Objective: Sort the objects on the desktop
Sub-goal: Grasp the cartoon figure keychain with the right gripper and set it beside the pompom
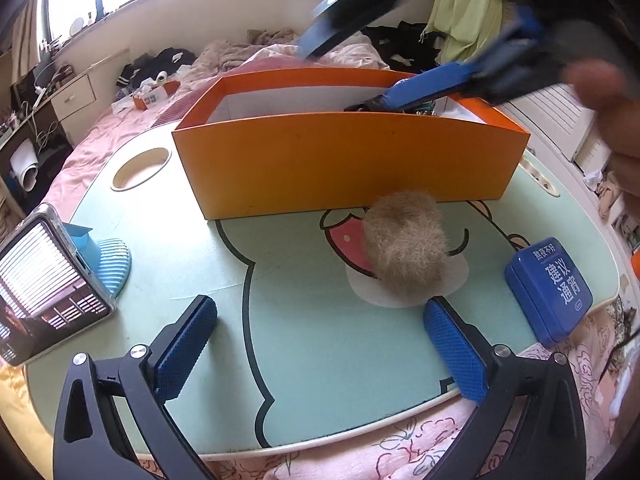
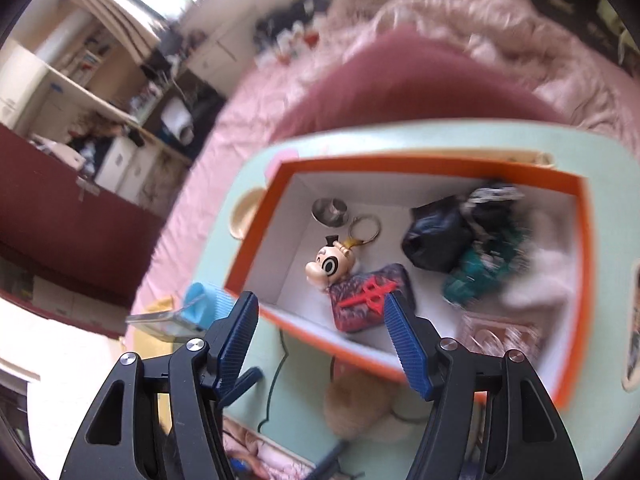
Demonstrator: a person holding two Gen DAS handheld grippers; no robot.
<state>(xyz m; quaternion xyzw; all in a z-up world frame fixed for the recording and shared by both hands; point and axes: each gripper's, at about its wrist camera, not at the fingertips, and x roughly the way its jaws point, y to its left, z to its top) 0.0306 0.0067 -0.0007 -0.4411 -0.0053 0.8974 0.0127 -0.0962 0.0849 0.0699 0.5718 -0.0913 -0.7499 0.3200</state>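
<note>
Left gripper (image 1: 320, 336): jaws spread wide, nothing between the blue pads, held low over the pale green lap table (image 1: 304, 360) with its cartoon print. Fluffy tan pompom (image 1: 406, 246): lying on the table just ahead of the right-hand pad, close in front of the orange box (image 1: 344, 160), free of both fingers. Blue tin (image 1: 550, 288) with white characters: flat on the table, to the right of the pompom, near the table edge. Phone (image 1: 48, 280) propped on a light blue stand (image 1: 106, 262): at the left edge of the table. Round cup recess (image 1: 140, 168): sunk into the table's far left corner.

Right gripper (image 2: 320, 344): jaws partly spread, empty, poised above the near wall of the orange box; seen blurred from the left wrist view, reaching over the box's right end. Box interior, white-lined, right wrist view: cartoon-head keychain (image 2: 330, 264) with its metal ring, small silver metal dish (image 2: 330, 210) toward the far left corner, dark red patterned case (image 2: 370, 298) beside the near wall, black bundle (image 2: 436, 236) and a teal item (image 2: 476, 276) toward the right, both too blurred to identify. Pompom again visible below the box, between the right gripper's fingers in the picture but lying on the table well beneath them.

Pink bedding (image 1: 100, 136) around the table on all sides.
</note>
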